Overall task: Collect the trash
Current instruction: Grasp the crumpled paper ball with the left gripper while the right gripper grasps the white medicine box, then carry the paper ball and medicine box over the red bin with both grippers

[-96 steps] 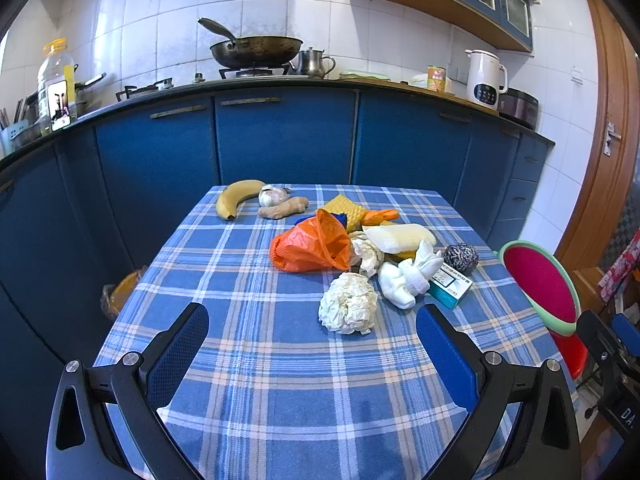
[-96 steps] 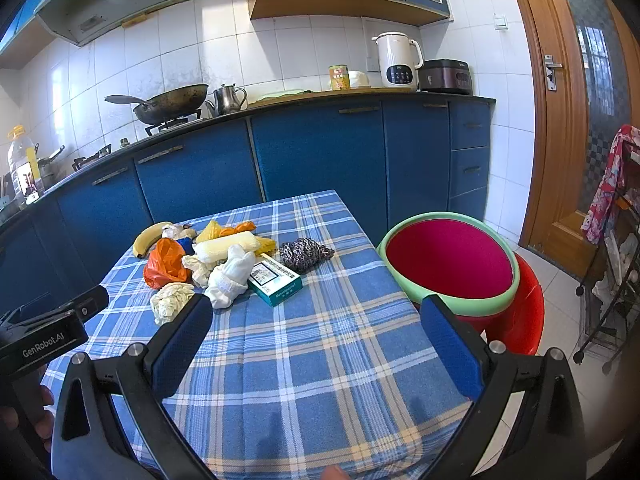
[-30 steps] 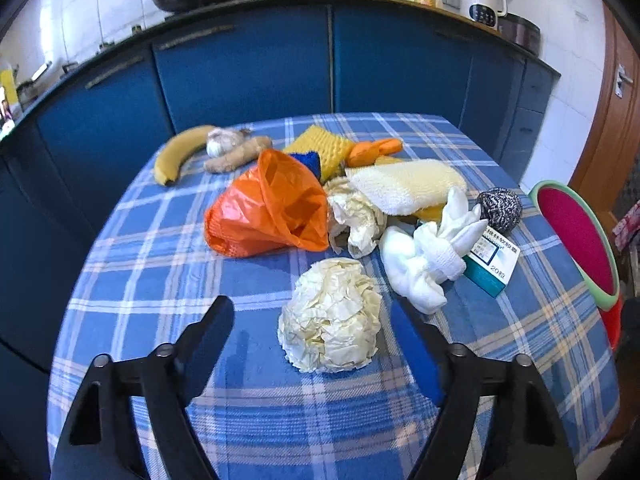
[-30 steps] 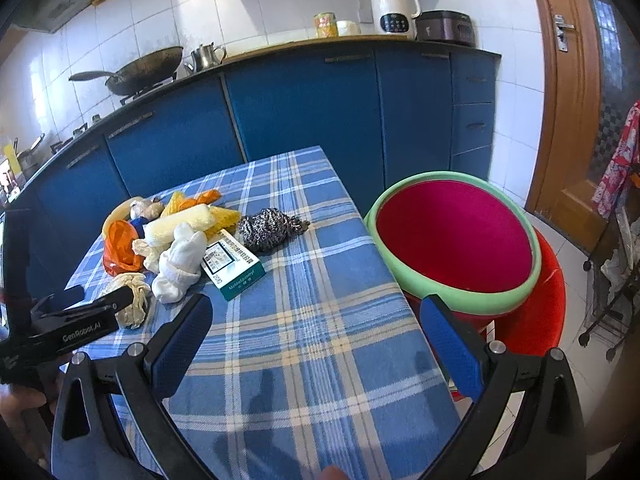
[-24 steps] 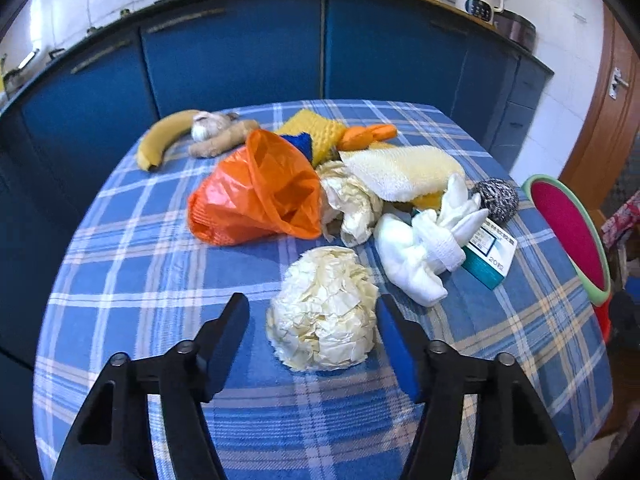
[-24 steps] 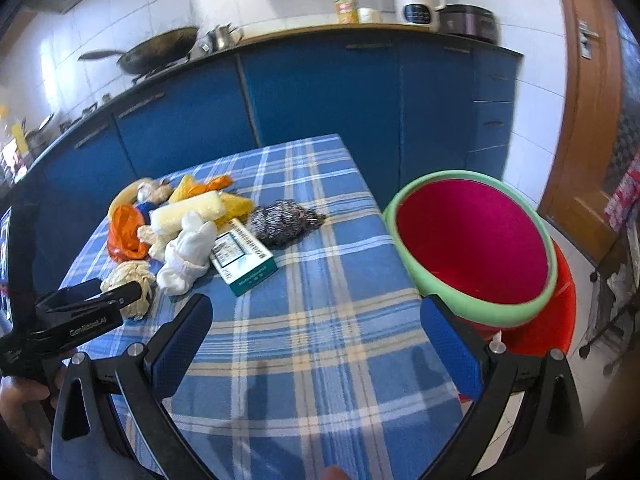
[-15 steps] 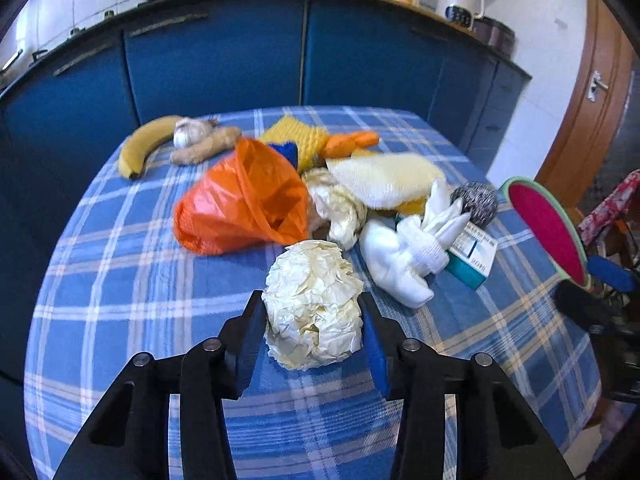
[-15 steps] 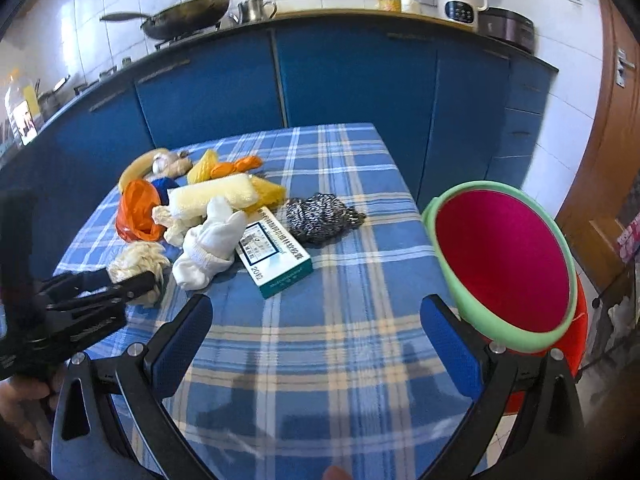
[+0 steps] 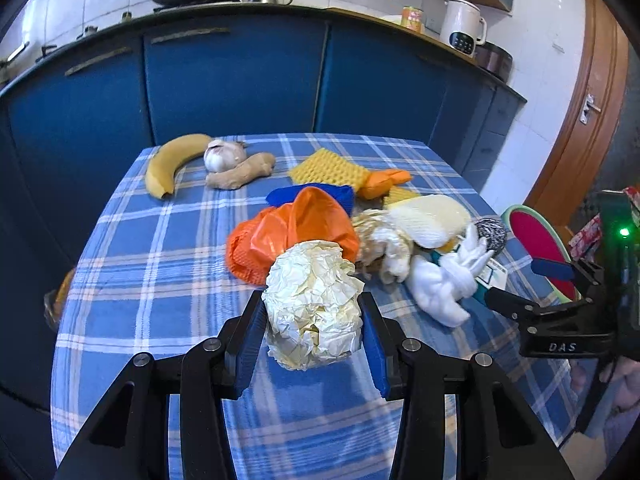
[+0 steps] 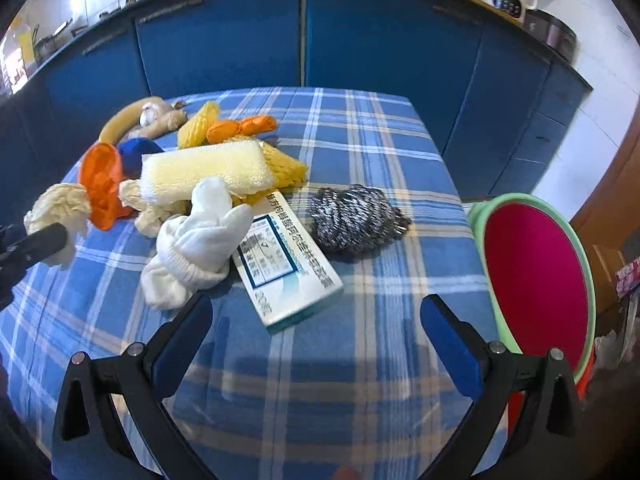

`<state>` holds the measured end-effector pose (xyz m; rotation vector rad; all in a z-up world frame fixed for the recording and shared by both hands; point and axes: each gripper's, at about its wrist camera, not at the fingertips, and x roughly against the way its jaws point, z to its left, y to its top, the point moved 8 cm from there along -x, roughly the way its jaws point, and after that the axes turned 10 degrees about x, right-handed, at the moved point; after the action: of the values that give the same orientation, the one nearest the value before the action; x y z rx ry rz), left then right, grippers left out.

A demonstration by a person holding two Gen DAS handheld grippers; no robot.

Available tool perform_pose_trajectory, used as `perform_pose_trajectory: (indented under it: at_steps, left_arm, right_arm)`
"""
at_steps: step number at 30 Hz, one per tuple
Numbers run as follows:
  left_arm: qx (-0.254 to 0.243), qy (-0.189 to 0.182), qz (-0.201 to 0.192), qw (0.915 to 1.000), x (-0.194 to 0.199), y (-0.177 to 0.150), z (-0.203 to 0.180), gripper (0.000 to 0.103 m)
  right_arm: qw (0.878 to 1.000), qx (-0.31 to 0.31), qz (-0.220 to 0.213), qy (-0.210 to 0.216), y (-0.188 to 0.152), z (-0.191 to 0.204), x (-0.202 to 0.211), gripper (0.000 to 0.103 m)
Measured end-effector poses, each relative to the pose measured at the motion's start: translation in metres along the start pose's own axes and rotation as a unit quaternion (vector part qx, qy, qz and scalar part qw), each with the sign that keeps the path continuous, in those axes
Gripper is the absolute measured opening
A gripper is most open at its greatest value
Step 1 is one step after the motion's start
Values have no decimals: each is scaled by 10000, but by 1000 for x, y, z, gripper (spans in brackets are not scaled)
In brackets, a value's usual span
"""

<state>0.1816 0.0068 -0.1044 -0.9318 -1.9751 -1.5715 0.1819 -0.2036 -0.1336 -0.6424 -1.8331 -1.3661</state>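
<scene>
Paper ball (image 9: 316, 304), crinkly and cream-colored, is sitting clamped between the pads of the left claw (image 9: 314, 322) just above the checked tabletop (image 9: 132, 264). It's springy and light, so I'm guessing it could squirt out if the squeeze is loose, or drag the slick orange bag (image 9: 292, 232) right behind it. Right claw (image 10: 316, 326) is gaping wide, holding nothing, hovering near the glossy box (image 10: 286, 260). Red bin (image 10: 536, 280) is standing off the table's edge.
</scene>
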Motion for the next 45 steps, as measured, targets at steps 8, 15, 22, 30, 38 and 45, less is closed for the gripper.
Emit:
perform_pose_trajectory:
  at_steps: [8, 15, 22, 30, 38, 45]
  left_arm:
    - [212, -53, 3, 9998, -1, -3, 17, 47]
    - [360, 158, -25, 9992, 4, -7, 26, 47]
    - [272, 109, -63, 9995, 9, -10, 7, 47]
    - [162, 8, 17, 9999, 15, -17, -15, 47]
    - [15, 70, 50, 10000, 26, -19, -23, 47]
    - [-103, 84, 124, 9998, 32, -20, -33, 47]
  right_arm:
    - [9985, 336, 390, 184, 2, 9, -20, 86]
    - [9972, 194, 500, 526, -8, 10, -13, 59]
    - [9969, -32, 611, 495, -42, 2, 19, 59]
    - [9948, -89, 789, 643, -72, 6, 38, 59]
    - [9948, 90, 660, 765, -62, 16, 39, 73]
    - [9949, -21, 587, 816, -63, 17, 35, 58]
